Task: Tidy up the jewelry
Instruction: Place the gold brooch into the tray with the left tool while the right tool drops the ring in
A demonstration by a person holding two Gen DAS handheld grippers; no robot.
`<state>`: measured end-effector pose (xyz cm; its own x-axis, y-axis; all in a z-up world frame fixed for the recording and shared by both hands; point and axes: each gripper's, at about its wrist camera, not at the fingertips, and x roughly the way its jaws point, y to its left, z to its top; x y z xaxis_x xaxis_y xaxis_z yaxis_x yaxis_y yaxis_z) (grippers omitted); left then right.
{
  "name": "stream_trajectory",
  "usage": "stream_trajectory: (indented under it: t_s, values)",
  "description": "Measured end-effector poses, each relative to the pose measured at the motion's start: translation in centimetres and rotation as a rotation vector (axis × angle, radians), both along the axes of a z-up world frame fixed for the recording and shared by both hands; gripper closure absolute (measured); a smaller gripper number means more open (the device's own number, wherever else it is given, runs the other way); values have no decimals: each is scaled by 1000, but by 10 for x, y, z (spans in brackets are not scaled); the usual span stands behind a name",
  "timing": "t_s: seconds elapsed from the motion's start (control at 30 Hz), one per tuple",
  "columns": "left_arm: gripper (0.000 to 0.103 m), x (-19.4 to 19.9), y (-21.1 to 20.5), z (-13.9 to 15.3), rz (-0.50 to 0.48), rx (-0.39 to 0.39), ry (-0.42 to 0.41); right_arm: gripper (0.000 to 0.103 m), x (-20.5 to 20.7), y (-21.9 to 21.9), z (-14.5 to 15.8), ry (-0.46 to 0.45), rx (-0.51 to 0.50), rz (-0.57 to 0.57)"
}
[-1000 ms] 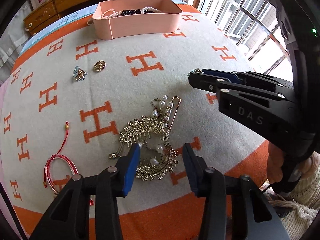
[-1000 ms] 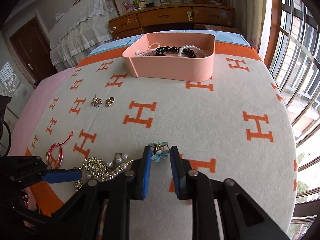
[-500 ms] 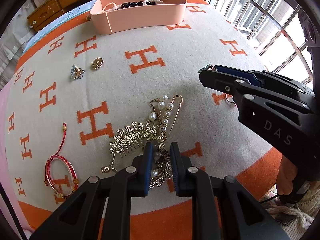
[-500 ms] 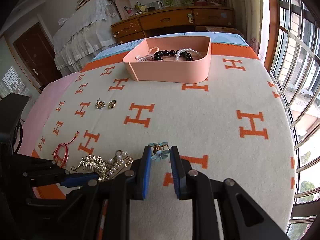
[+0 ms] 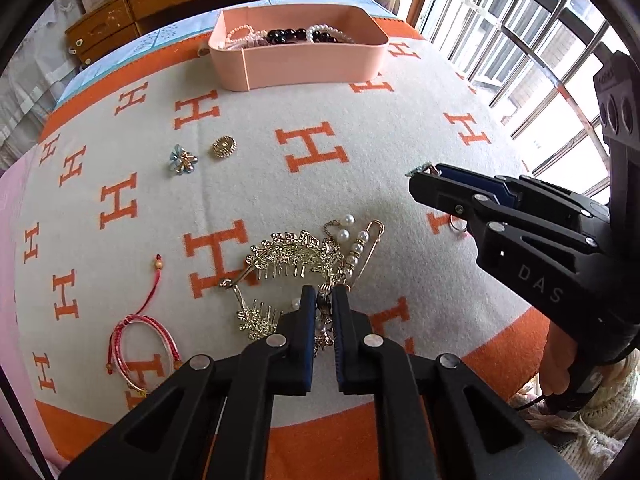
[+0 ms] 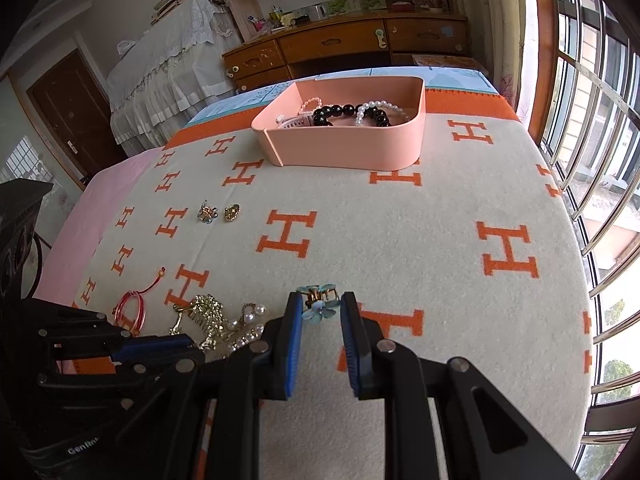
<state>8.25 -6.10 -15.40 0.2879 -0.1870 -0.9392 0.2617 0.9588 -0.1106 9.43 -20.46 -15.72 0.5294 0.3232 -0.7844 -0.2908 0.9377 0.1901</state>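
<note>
1. The left gripper (image 5: 320,300) has just been closing and now pinches a gold hair ornament (image 5: 325,322) at the lower middle of the left wrist view; its blue pads sit tight against the metal.
2. That ornament is tangled with a gold comb (image 5: 288,256) and a pearl pin (image 5: 356,248), which spread up and away from the fingertips.
3. The right gripper (image 6: 320,308) is narrow and clamped on a small blue flower clip (image 6: 318,304), low in the middle of its own view.
4. The pink box (image 5: 304,64) stands at the upper middle of both views, well apart from both grippers, its long side running across the frame.
5. Judged from this, both loads must travel straight up-frame to the box; neither hand looks clearly nearer.
6. The risk I see: the comb and pin may drag along with the lifted ornament.
</note>
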Motion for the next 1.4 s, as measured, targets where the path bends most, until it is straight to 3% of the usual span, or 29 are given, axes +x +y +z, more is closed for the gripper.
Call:
stream_trajectory:
  t_s: [0.23,0.4,0.6,0.77,0.9,1.13,1.27,1.4]
  values:
    - [97,9,22,31,20,-14,-55,84,3,1,12,-17,9,-7]
    - [97,30,29,66,25,-16,-136,84,14,-6,34,-31,27,-32]
    - [97,70,24,116,15,-26,-259,84,43,-13,73,-80,44,-66]
    - [97,122,13,134,23,-44,-312,84,86,-15,92,-92,69,-111]
    - [97,170,6,123,49,-49,-312,84,129,-20,87,-57,105,-161]
    - [97,235,-6,64,75,-20,-235,84,184,-22,51,32,112,-206]
    - [97,250,-12,35,60,-5,-200,83,202,-20,29,83,114,-208]
    - [96,250,-16,26,31,9,-217,82,211,-16,13,123,116,-190]
